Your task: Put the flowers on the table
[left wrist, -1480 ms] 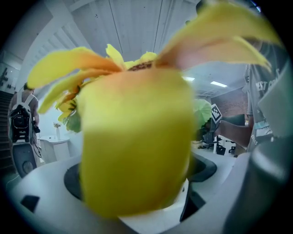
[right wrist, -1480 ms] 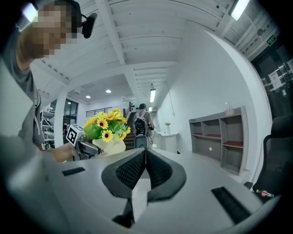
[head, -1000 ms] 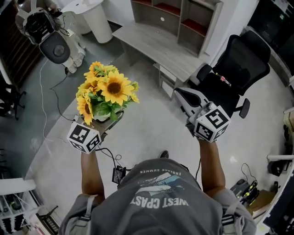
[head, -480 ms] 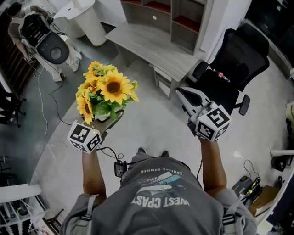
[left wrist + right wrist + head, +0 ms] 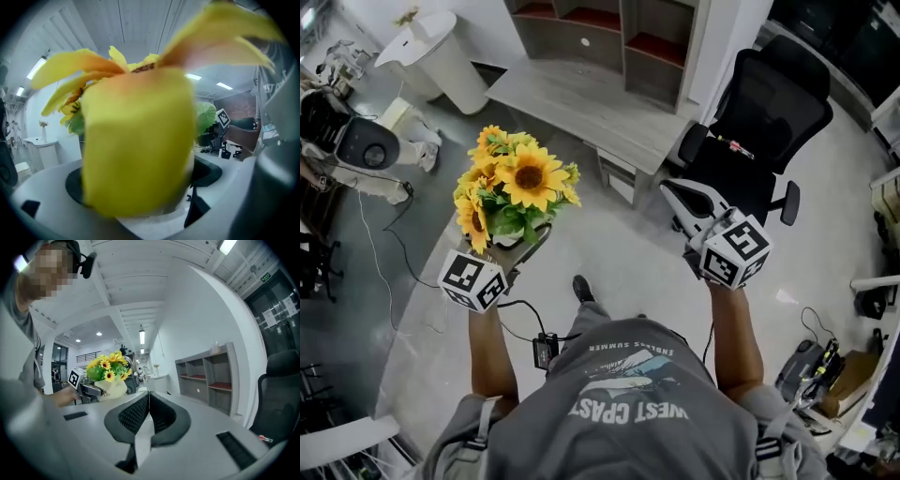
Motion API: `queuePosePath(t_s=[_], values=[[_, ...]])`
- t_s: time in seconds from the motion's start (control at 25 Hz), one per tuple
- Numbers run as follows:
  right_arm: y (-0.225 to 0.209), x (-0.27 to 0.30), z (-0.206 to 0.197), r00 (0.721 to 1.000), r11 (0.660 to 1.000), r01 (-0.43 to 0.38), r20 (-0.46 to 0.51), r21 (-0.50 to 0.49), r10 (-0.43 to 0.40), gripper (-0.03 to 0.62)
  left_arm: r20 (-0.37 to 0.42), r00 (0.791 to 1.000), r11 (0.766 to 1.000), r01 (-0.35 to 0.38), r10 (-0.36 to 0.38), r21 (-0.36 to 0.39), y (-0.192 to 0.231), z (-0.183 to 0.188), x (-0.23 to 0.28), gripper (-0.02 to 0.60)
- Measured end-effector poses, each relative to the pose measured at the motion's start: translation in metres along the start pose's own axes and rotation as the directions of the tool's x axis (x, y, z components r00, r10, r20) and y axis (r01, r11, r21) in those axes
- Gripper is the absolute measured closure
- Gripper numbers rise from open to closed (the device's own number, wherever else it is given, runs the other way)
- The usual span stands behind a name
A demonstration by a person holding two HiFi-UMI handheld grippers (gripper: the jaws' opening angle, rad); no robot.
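A bunch of yellow sunflowers (image 5: pixel 521 179) in a white pot is held up in front of the person by my left gripper (image 5: pixel 523 246), whose jaws are shut on the pot. In the left gripper view a blurred yellow petal (image 5: pixel 138 140) fills most of the frame and hides the jaws. My right gripper (image 5: pixel 677 194) is at the right with its jaws shut and nothing in them; its pads meet in the right gripper view (image 5: pixel 148 398), where the flowers (image 5: pixel 108 365) show at the left. The grey table (image 5: pixel 581 94) lies ahead on the floor level.
A grey shelf unit (image 5: pixel 614 33) stands behind the table. A black office chair (image 5: pixel 759 122) is at the right, just beyond the right gripper. A white round bin (image 5: pixel 441 56) and a machine with cables (image 5: pixel 356 145) are at the left.
The person has stepped forward: table, shelf and chair have slid nearer and leftward in the head view. Both grippers keep their pose, and the left one keeps hold of the flowers.
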State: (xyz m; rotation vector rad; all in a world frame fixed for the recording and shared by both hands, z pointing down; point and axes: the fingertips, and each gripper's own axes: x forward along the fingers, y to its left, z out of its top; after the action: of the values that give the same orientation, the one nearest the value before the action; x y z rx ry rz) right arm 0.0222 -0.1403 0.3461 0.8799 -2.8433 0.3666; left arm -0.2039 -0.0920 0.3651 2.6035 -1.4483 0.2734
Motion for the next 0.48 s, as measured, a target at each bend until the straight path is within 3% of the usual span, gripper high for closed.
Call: queuePosePath(t_s=[0.48], values=[[0.011, -0.017, -0.002, 0.997, 0.998, 0.063, 0.036, -0.021, -0.062, 0.566, 0.040, 0.998, 0.998, 0.047, -0.048, 0.039, 0.001, 0.005, 0.005, 0.043]])
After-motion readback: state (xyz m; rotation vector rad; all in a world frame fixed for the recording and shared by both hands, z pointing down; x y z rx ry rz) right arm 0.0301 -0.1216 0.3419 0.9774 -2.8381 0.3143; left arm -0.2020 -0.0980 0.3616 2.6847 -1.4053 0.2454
